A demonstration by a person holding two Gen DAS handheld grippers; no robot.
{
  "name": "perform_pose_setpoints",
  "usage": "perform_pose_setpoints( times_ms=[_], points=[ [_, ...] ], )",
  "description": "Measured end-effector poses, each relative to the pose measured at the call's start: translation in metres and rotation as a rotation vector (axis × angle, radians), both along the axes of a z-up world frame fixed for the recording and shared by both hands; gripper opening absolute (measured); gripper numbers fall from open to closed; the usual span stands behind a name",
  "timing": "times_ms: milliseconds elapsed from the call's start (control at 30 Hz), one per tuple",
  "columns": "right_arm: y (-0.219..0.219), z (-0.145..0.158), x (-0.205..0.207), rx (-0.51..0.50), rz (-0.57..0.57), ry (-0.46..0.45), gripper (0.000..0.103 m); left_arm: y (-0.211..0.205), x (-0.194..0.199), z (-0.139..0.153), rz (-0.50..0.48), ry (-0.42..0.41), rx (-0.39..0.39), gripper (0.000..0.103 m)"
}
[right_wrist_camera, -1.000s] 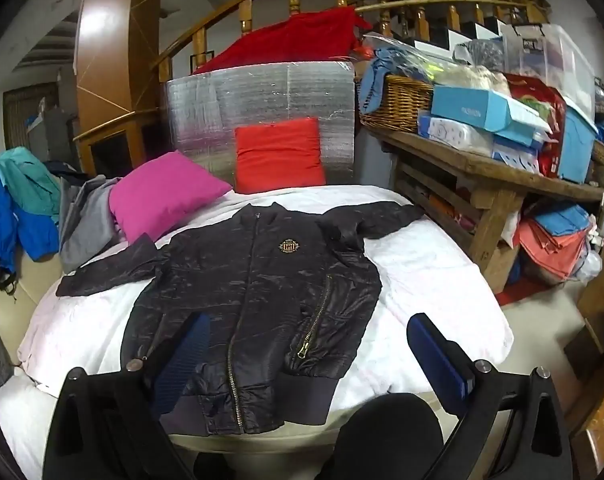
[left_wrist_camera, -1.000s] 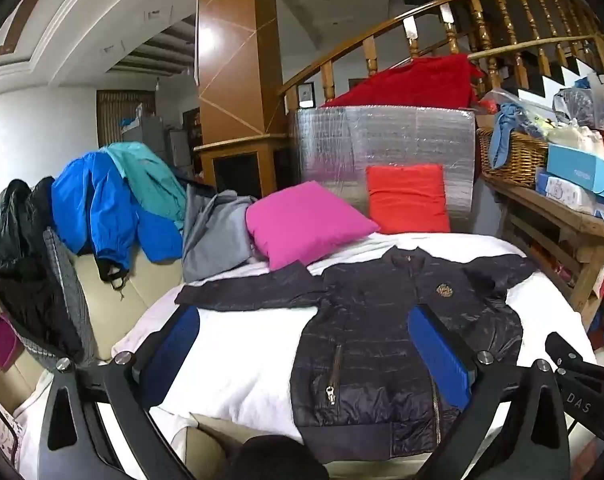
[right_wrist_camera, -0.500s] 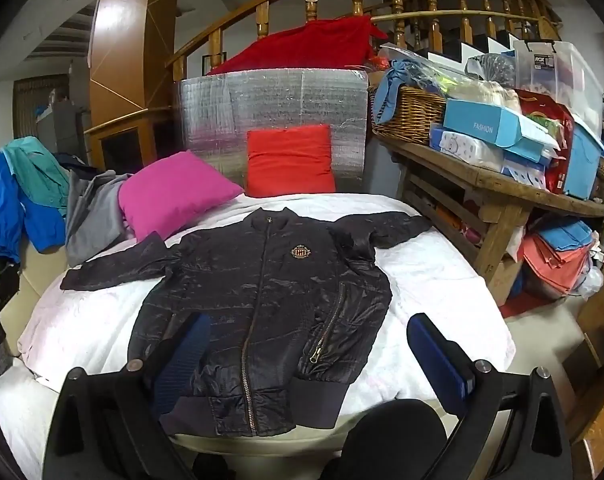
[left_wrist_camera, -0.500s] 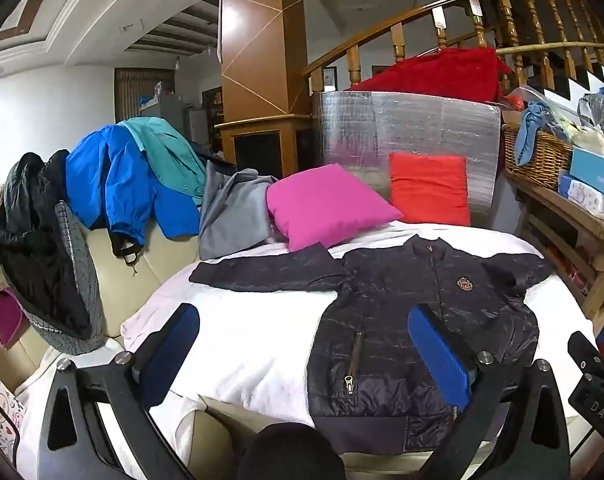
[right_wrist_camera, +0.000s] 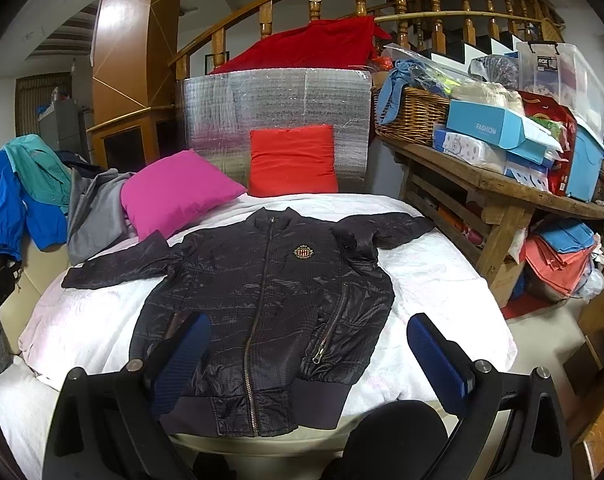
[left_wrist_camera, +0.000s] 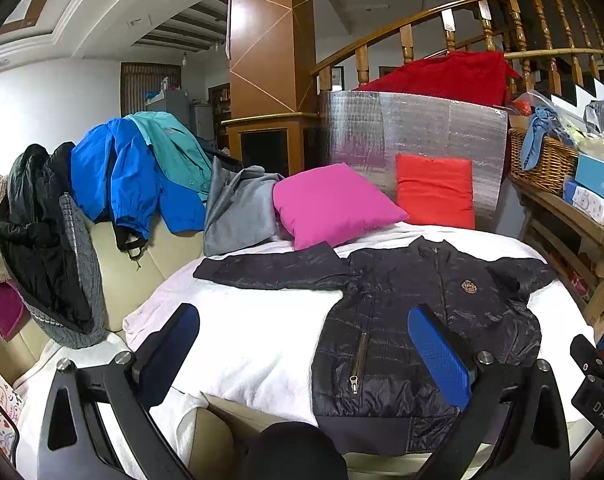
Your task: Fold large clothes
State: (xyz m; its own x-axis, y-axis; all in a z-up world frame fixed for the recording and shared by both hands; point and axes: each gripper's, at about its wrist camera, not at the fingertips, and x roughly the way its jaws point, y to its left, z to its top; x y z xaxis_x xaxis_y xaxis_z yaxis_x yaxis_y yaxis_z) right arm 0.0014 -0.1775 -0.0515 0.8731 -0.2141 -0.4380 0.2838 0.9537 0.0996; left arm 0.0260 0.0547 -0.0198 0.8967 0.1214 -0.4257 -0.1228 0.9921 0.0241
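My left tool (left_wrist_camera: 304, 340) hangs above the near edge of the white blanket (left_wrist_camera: 254, 336), its blue pads (left_wrist_camera: 438, 350) spread wide and gripping nothing; the left pad sits over bare blanket, the right one over the lower front of the black jacket (left_wrist_camera: 414, 304). My right tool (right_wrist_camera: 306, 350) is likewise spread wide and empty, its pads (right_wrist_camera: 434, 356) framing the jacket's hem: the left pad is over the jacket's lower left panel, the right pad over blanket just beside the ribbed waistband. The jacket (right_wrist_camera: 270, 300) lies front-up and zipped on the blanket, collar away from me, hem toward me. One sleeve stretches out flat to the left toward the pink cushion (right_wrist_camera: 174, 194); the other is bent and partly folded at the right shoulder. A gold crest badge (right_wrist_camera: 303, 252) shows on the chest, and a slanted zip pocket (right_wrist_camera: 330, 330) on each lower panel. Behind the collar, a red cushion (right_wrist_camera: 292, 160) leans against a silver foil panel (right_wrist_camera: 274, 108). To the left, blue, teal and grey garments (left_wrist_camera: 142, 168) hang over a sofa back. To the right stands a wooden surface (right_wrist_camera: 502, 184) carrying a wicker basket (right_wrist_camera: 412, 114) and boxes.
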Motion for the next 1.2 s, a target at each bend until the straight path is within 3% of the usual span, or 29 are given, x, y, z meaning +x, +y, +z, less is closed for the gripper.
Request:
perform_pose_setpoints(
  times_ms=[733, 1200],
  points=[
    [0.013, -0.005, 0.012, -0.027, 0.015, 0.034, 0.1, 0.013, 0.005, -0.006, 0.021, 0.018, -0.023, 0.103],
    [0.01, -0.001, 0.01, -0.05, 0.006, 0.032, 0.1, -0.007, 0.004, 0.0, -0.01, 0.006, 0.009, 0.103]
  ],
)
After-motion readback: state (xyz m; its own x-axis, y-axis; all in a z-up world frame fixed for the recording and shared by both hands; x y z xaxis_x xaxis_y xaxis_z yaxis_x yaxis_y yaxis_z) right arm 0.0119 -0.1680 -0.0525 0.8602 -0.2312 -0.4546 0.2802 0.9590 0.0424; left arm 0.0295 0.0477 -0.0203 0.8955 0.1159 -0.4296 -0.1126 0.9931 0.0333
